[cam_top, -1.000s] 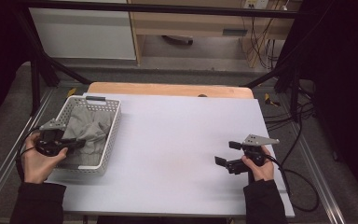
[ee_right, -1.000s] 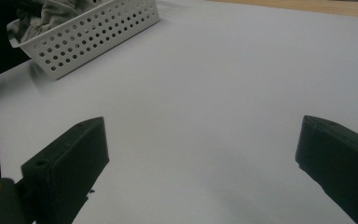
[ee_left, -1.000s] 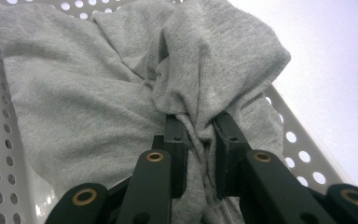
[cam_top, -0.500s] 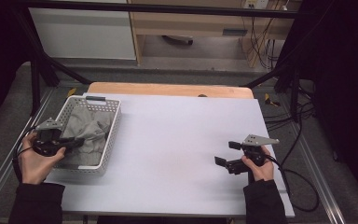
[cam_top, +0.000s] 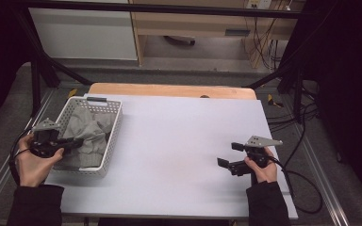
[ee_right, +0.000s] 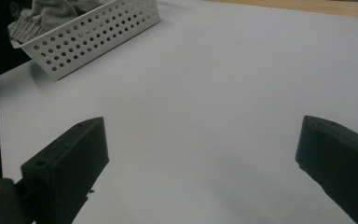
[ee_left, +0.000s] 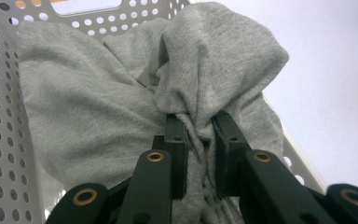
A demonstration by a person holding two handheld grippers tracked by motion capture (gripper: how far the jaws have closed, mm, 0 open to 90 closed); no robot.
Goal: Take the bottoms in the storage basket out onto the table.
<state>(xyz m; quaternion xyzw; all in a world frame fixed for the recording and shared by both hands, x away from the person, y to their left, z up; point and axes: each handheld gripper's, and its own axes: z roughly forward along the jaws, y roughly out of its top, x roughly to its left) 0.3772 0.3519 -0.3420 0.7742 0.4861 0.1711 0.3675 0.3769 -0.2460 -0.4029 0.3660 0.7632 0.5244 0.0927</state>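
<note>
The high view looks forward and down over the whole white table [cam_top: 179,141] from the person's side. The left gripper view sits very close inside the white basket [ee_left: 0,140], facing grey cloth [ee_left: 98,107]. The right gripper view looks low across the table toward that same basket [ee_right: 88,32], perhaps from the far right edge.

Dim room, white table [cam_top: 179,141]
</note>
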